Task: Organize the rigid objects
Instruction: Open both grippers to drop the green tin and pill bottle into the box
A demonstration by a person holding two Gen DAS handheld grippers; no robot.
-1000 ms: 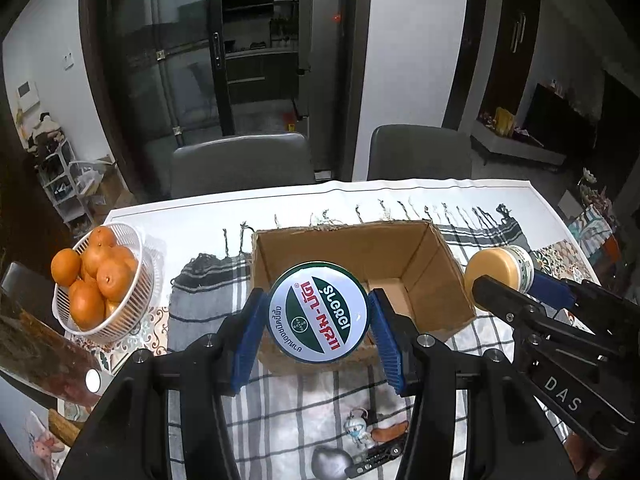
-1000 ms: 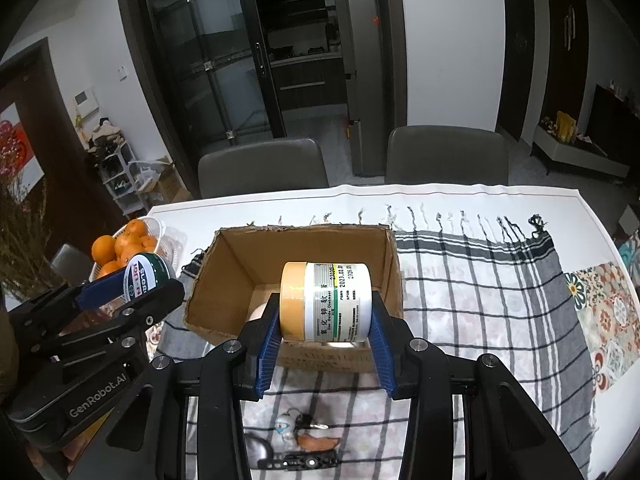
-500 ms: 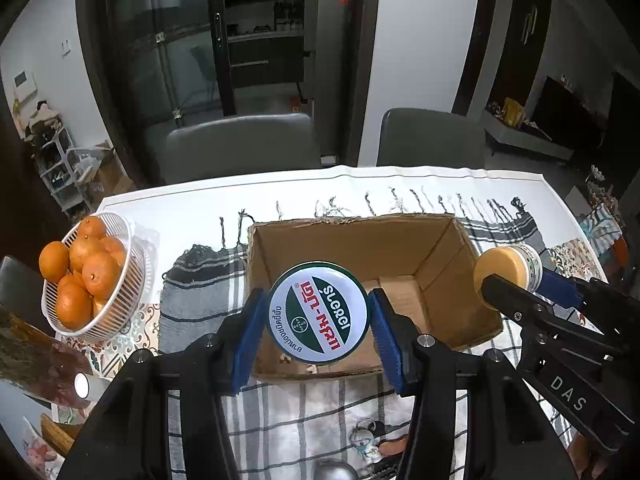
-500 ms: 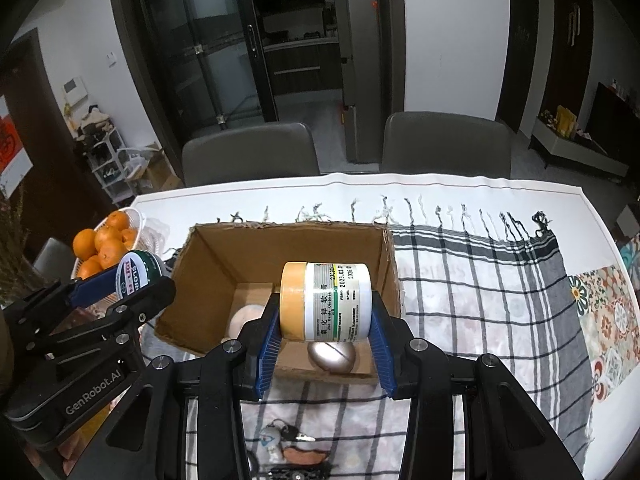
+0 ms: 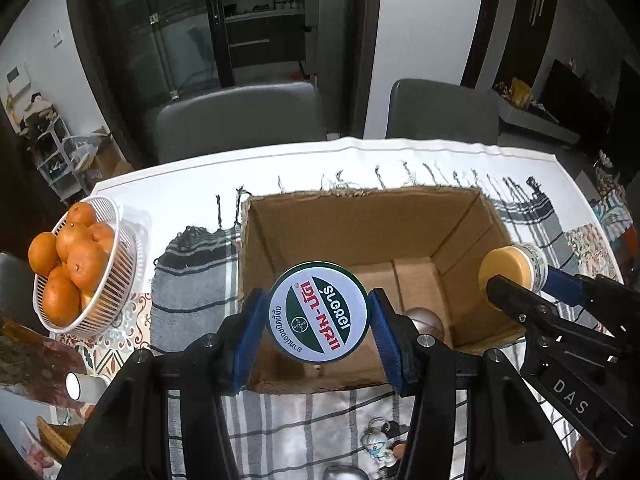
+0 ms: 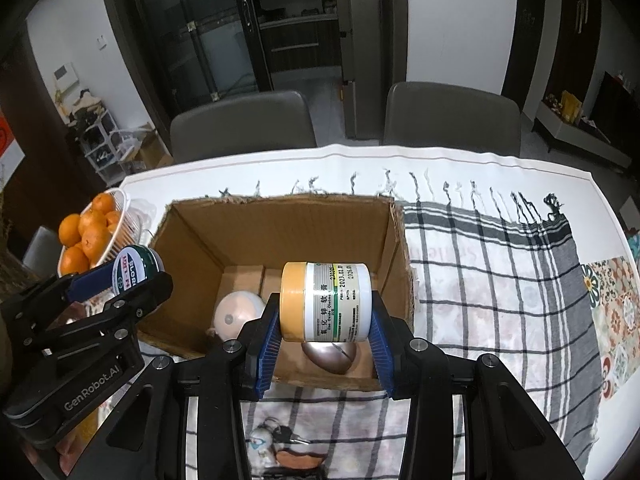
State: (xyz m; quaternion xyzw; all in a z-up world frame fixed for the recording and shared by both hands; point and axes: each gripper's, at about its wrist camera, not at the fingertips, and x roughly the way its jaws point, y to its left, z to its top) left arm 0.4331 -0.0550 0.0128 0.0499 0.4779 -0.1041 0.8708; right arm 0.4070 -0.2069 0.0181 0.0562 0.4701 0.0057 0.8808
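We are gripping the green tin (image 5: 318, 317) in our left fingers (image 5: 250, 340) and the yellow-capped jar (image 6: 325, 301) in our right fingers (image 6: 267, 350), over the cardboard box (image 6: 280, 224).

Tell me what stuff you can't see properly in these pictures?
- Box floor: in the left wrist view the green tin hides part of it.
- Silver egg-shaped thing: in the right wrist view the yellow-lidded jar covers its top.
- Keychain: blurred, partly behind the right gripper.

The jar (image 6: 324, 302) is hiding the top of the silvery egg-shaped thing (image 6: 330, 357); the keyring (image 6: 280, 446) is lying blurred.
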